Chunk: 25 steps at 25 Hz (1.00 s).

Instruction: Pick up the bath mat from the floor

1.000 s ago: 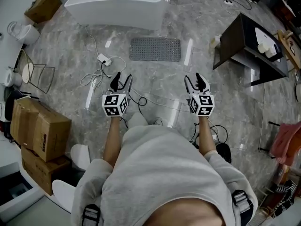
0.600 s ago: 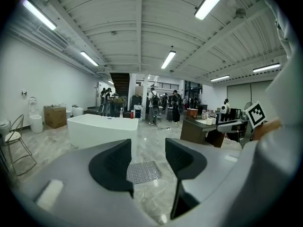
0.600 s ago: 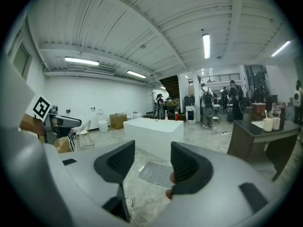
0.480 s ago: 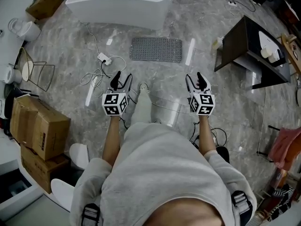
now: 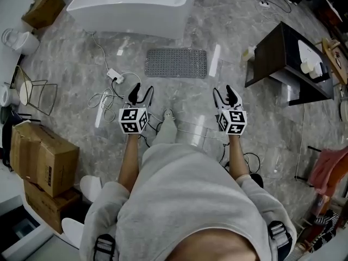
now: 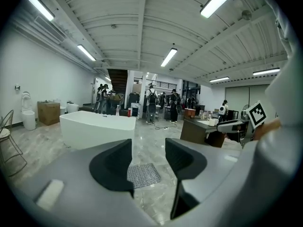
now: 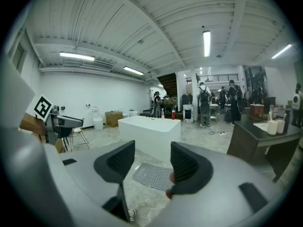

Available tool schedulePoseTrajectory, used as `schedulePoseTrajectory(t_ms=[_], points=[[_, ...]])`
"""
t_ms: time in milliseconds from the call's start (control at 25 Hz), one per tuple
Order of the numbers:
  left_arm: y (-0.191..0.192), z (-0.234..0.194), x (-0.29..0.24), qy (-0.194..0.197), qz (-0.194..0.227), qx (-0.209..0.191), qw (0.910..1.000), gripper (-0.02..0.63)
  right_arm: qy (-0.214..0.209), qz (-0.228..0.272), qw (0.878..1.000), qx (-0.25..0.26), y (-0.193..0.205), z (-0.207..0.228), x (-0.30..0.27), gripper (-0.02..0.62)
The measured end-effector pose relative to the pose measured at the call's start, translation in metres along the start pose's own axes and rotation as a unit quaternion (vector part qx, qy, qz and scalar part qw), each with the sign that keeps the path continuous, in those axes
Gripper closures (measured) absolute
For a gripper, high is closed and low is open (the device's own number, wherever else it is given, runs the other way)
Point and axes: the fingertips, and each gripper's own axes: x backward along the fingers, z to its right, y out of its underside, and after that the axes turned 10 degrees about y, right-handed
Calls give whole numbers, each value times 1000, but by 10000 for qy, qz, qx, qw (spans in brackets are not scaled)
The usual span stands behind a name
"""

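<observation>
the bath mat [image 5: 175, 63] is grey with a dotted grid; the floor [image 5: 261, 113] is veined grey marble. the bathtub [image 5: 136, 7] is white, the boxes [image 5: 46, 154] brown. left gripper [image 5: 142, 89] and right gripper [image 5: 223, 90] carry black-and-white square markers.

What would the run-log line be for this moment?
phase: pre-grasp | bath mat: flat on floor before bathtub, untouched | left gripper: open, empty, short of mat | right gripper: open, empty, short of mat

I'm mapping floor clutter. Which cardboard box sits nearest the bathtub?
The lone box just off the bathtub's left end; the other two are stacked together, much farther from it.
</observation>
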Motion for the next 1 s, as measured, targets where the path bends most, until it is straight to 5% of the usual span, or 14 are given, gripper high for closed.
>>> schedulePoseTrajectory(t_ms=[1000], points=[[-74,-214,-165,52,-194,208,9996,382,412,-281,9987,40,-80,4,-234,382]])
